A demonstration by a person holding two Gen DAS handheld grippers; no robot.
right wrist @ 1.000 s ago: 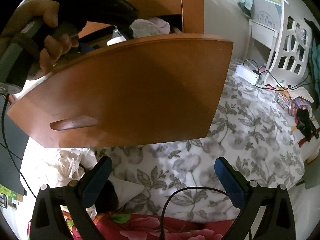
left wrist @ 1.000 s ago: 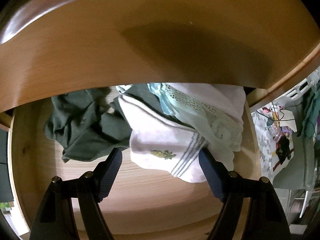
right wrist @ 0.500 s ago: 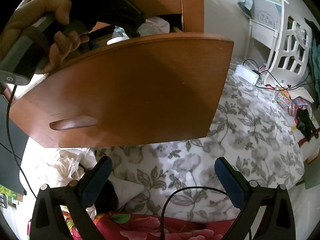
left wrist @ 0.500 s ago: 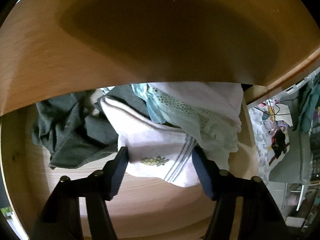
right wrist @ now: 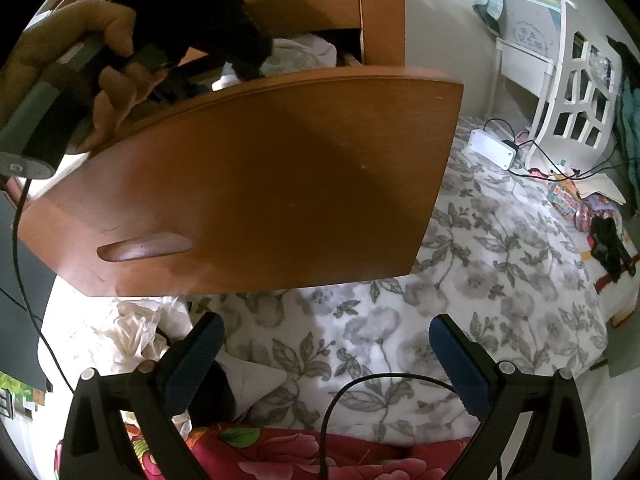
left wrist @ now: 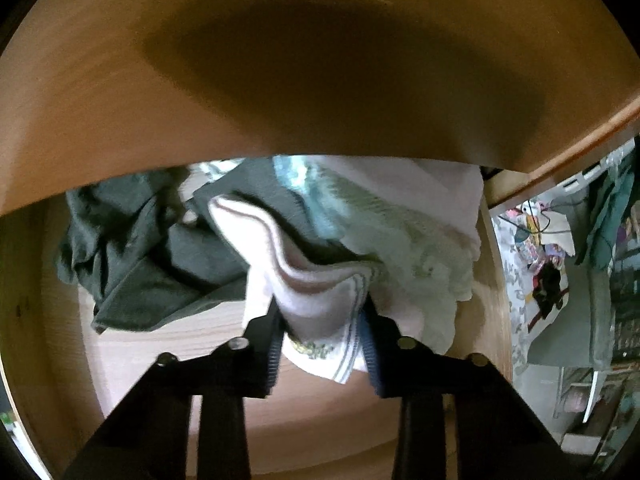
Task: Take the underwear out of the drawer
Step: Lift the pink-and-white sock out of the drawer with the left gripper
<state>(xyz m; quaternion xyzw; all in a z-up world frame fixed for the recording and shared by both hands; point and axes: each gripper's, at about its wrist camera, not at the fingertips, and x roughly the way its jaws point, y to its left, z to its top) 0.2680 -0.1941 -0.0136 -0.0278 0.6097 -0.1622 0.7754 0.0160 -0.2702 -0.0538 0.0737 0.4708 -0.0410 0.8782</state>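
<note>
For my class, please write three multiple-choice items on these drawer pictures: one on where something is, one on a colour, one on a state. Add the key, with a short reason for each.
1. Where is the white underwear with grey stripes?
A. on the floral bedspread
B. in the open wooden drawer, between the left gripper's pads
C. hanging on the white chair

2. What colour is the crumpled garment at the drawer's left?
A. dark green
B. bright red
C. yellow

3. How does the right gripper stand?
A. clamped on the drawer front
B. holding a cable
C. open and holding nothing, above the bedspread

Key: 1 B, the left gripper is closing its jaws with the bunched white fabric between them inside the drawer. 2 A, its folds read dark green against the pale wood. 3 C, its blue pads stand wide apart with only the floral bedspread behind them.
</note>
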